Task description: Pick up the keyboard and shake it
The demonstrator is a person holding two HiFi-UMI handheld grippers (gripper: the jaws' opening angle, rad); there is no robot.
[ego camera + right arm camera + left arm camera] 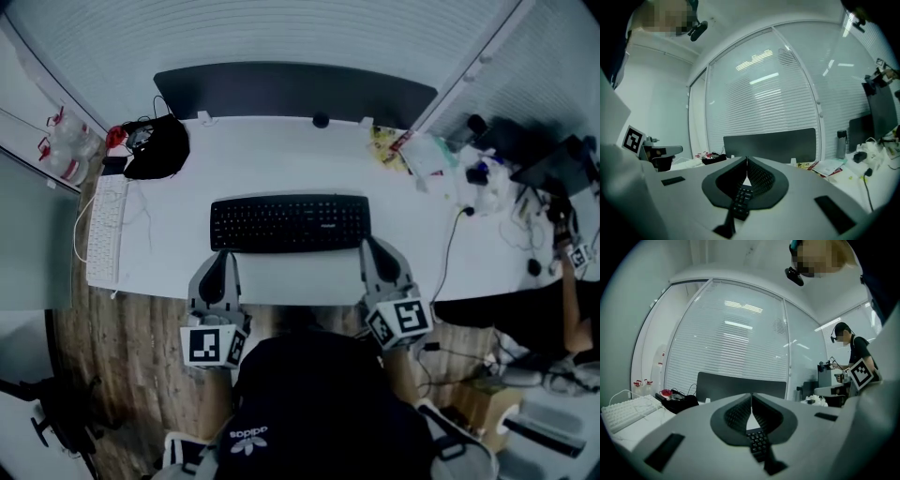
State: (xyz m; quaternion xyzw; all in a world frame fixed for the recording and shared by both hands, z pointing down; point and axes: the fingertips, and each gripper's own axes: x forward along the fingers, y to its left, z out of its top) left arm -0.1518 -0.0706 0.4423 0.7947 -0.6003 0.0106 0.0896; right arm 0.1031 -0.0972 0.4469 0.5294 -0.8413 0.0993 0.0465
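Black keyboard point(290, 223) lies flat mid white desk point(281, 155), in front of dark monitor point(295, 92). L gripper point(221, 255) sits by its front-left corner, R gripper point(372, 246) by front-right. Both jaw pairs closed tip to tip, nothing pinched btw them.

keyboard point(290, 223) black | desk point(281, 155) white | spare keyboard point(106, 230) white | floor point(141, 356) brown wood-grain | bag point(157, 148) black
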